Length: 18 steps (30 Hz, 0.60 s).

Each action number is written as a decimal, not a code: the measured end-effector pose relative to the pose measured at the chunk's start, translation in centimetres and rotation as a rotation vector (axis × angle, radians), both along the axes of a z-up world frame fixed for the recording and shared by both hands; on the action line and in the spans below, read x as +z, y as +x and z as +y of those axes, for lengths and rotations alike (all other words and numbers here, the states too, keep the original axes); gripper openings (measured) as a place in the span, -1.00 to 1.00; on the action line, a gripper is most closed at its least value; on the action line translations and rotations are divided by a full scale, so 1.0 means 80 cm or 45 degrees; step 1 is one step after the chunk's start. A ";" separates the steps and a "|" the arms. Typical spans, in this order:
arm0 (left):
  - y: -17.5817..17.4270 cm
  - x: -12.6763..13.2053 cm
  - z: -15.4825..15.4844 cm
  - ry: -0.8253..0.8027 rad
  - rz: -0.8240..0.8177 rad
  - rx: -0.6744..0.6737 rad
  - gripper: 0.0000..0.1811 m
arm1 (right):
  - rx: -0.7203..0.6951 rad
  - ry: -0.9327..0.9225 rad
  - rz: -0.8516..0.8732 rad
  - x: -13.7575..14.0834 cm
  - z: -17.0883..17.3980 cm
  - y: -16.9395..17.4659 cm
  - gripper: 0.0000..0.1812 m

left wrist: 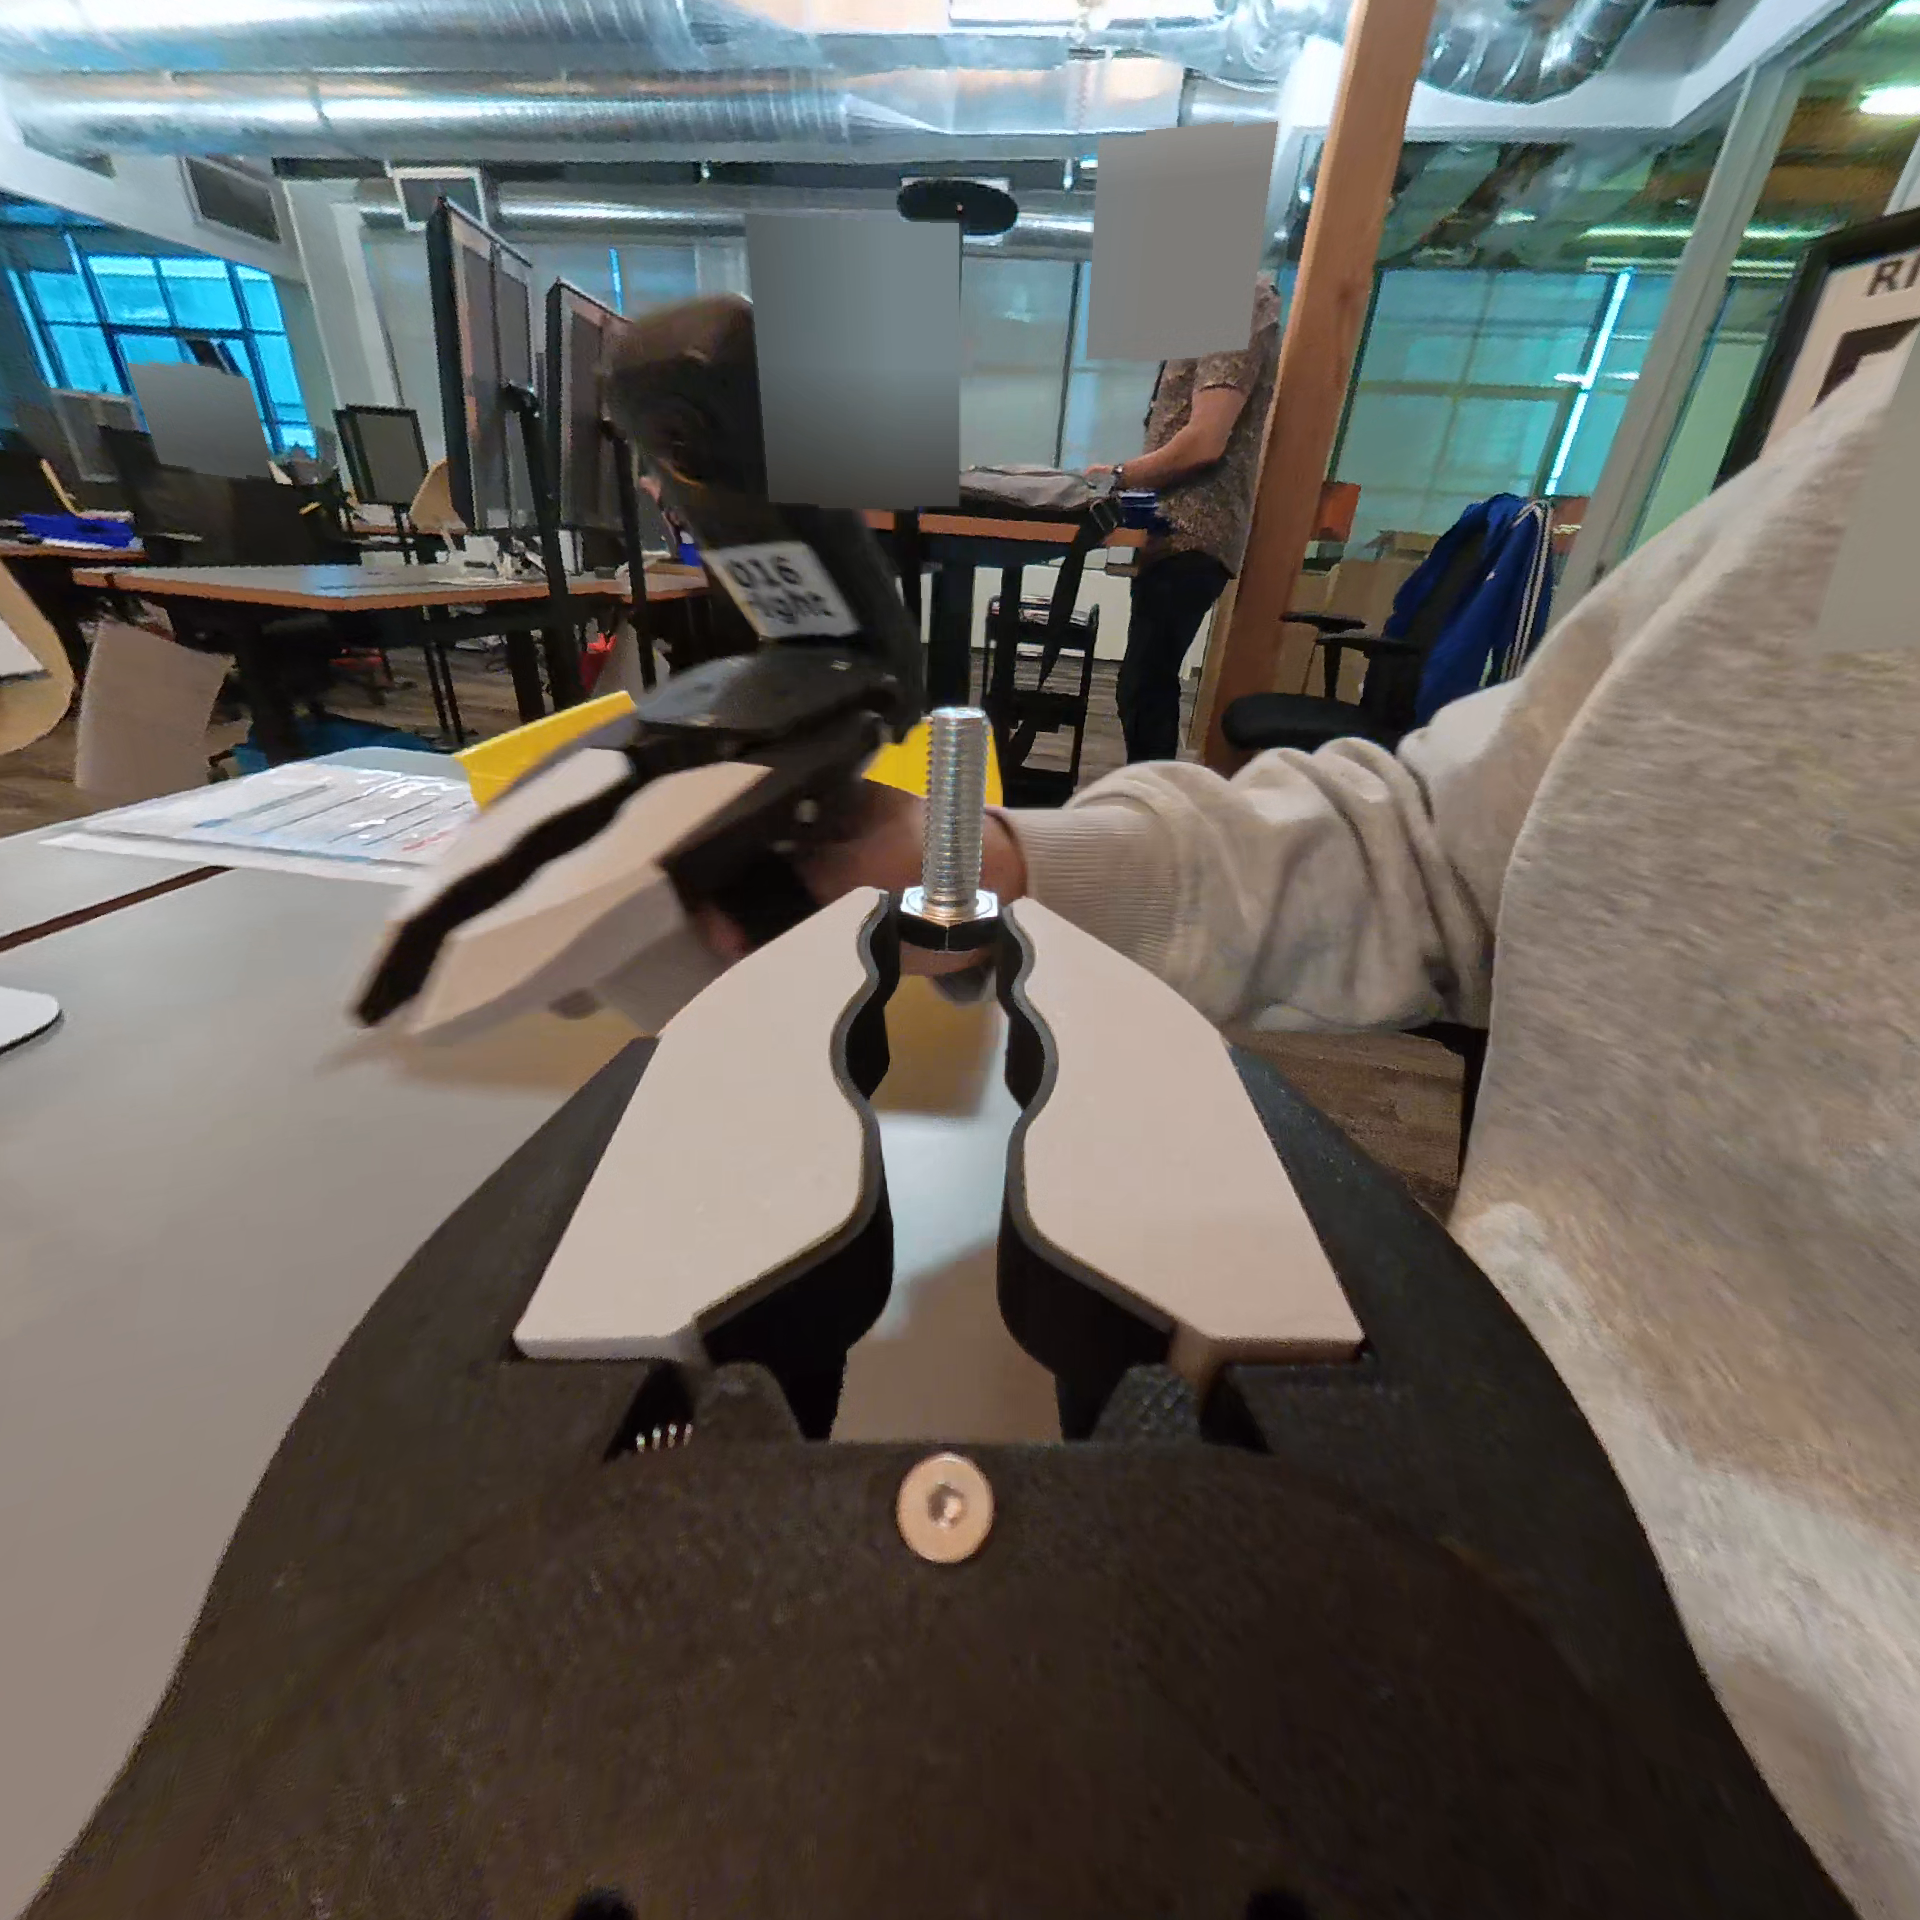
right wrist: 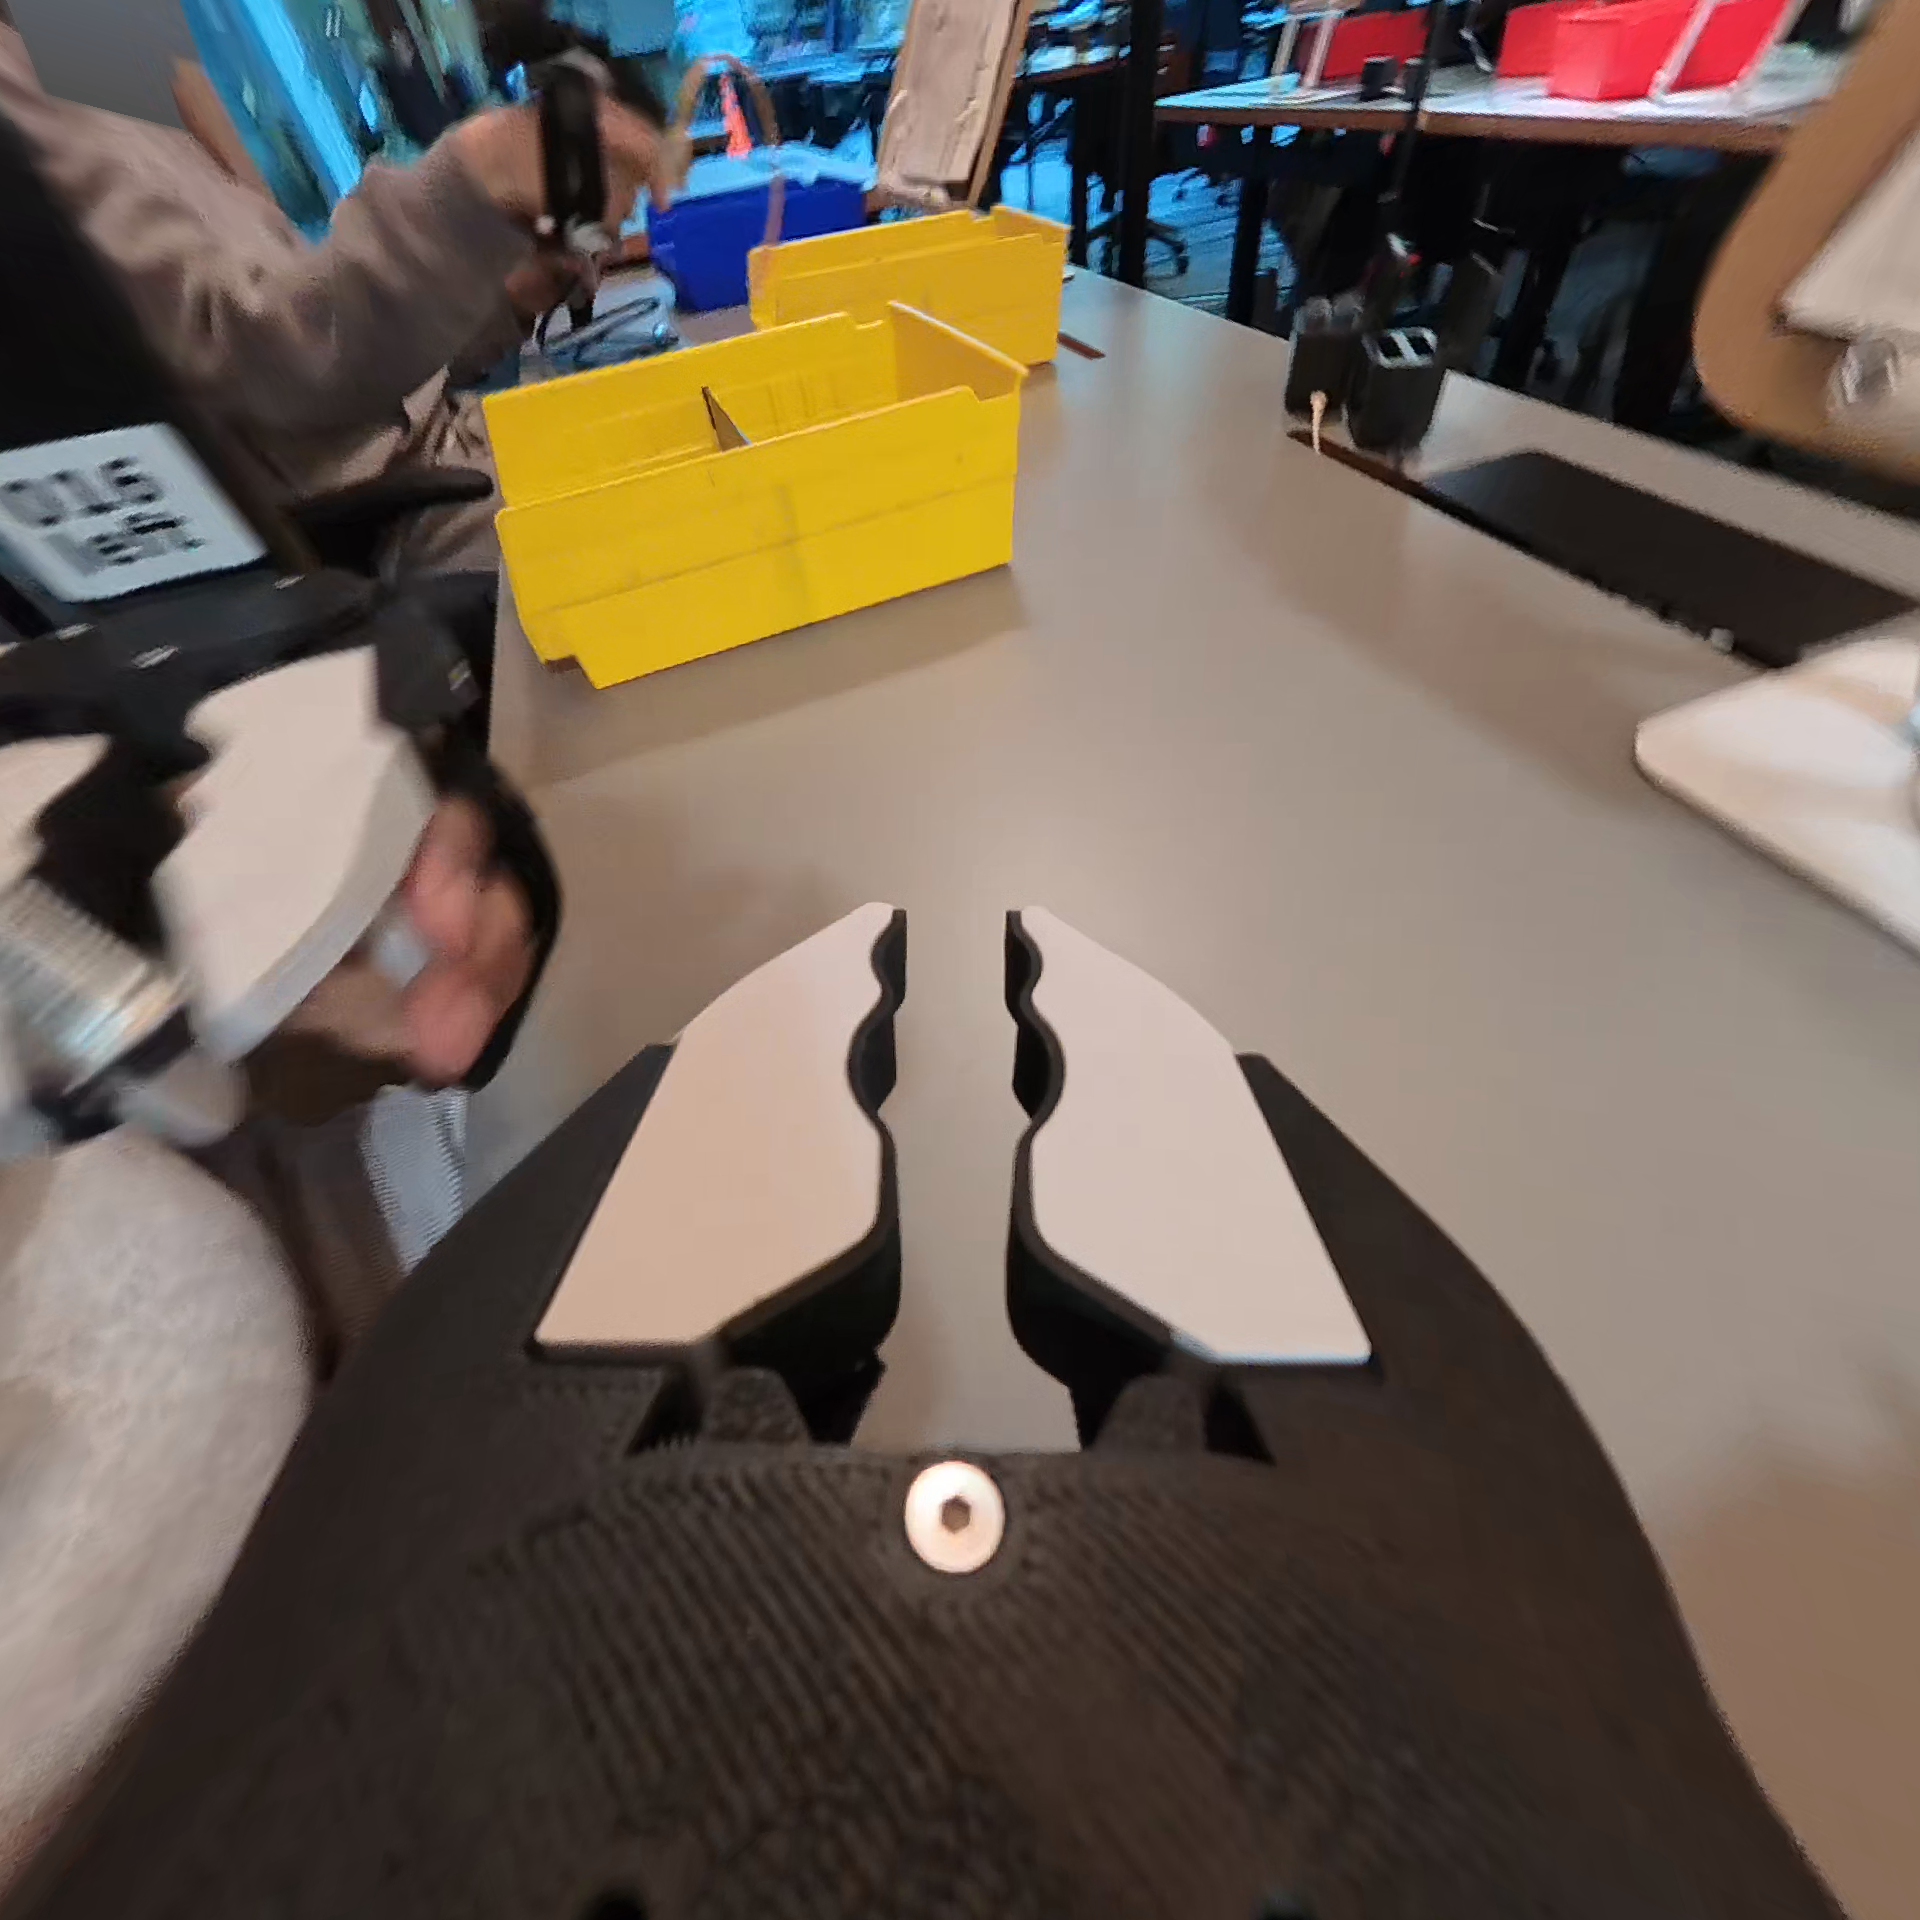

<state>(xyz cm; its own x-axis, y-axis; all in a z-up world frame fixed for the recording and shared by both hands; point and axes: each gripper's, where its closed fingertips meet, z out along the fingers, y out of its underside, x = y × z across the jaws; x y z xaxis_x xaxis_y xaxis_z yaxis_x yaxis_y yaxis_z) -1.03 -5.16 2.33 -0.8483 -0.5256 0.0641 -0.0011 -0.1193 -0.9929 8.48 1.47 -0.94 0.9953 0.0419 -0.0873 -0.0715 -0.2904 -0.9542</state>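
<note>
My left gripper (left wrist: 948, 925) is shut on the hex head of a silver bolt (left wrist: 956, 800); the threaded shank stands upright above the fingertips. The bolt also shows blurred at the left edge of the right wrist view (right wrist: 73, 997), in the left gripper (right wrist: 208, 883). My right gripper (right wrist: 954, 920) is a little open and empty, held low over the grey table (right wrist: 1247, 779). In the left wrist view the right gripper (left wrist: 405, 997) is to the left of the bolt, pointing down-left. A person's hand and grey sleeve (left wrist: 1351, 883) lie behind the bolt.
Two yellow bins (right wrist: 758, 499) (right wrist: 914, 275) stand on the table ahead-left, with a blue tub (right wrist: 727, 234) behind. Black holders (right wrist: 1361, 379), a black mat (right wrist: 1662, 551) and a white base (right wrist: 1787, 769) are at right. People stand at desks behind.
</note>
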 end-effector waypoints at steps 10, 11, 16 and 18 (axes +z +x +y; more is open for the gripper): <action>-0.023 0.019 0.020 -0.048 -0.049 0.041 -0.80 | 0.401 -0.249 -0.242 0.014 0.143 -0.018 -0.78; -0.027 0.022 0.024 -0.047 -0.062 0.060 -0.80 | 0.447 -0.265 -0.229 0.012 0.158 -0.025 -0.78; -0.044 0.022 0.048 -0.048 -0.081 0.150 -0.80 | 0.656 -0.340 -0.345 0.005 0.234 -0.070 -0.77; -0.049 0.019 0.059 -0.048 -0.071 0.195 -0.80 | 0.748 -0.368 -0.410 0.005 0.268 -0.094 -0.76</action>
<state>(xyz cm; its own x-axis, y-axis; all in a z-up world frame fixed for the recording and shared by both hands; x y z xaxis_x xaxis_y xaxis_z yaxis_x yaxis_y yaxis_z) -4.91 -0.44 3.84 -0.7615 -0.6469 0.0416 0.0746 -0.1511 -0.9857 0.94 22.88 -0.55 0.7938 0.5966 0.1180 0.4452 -0.4380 -0.7810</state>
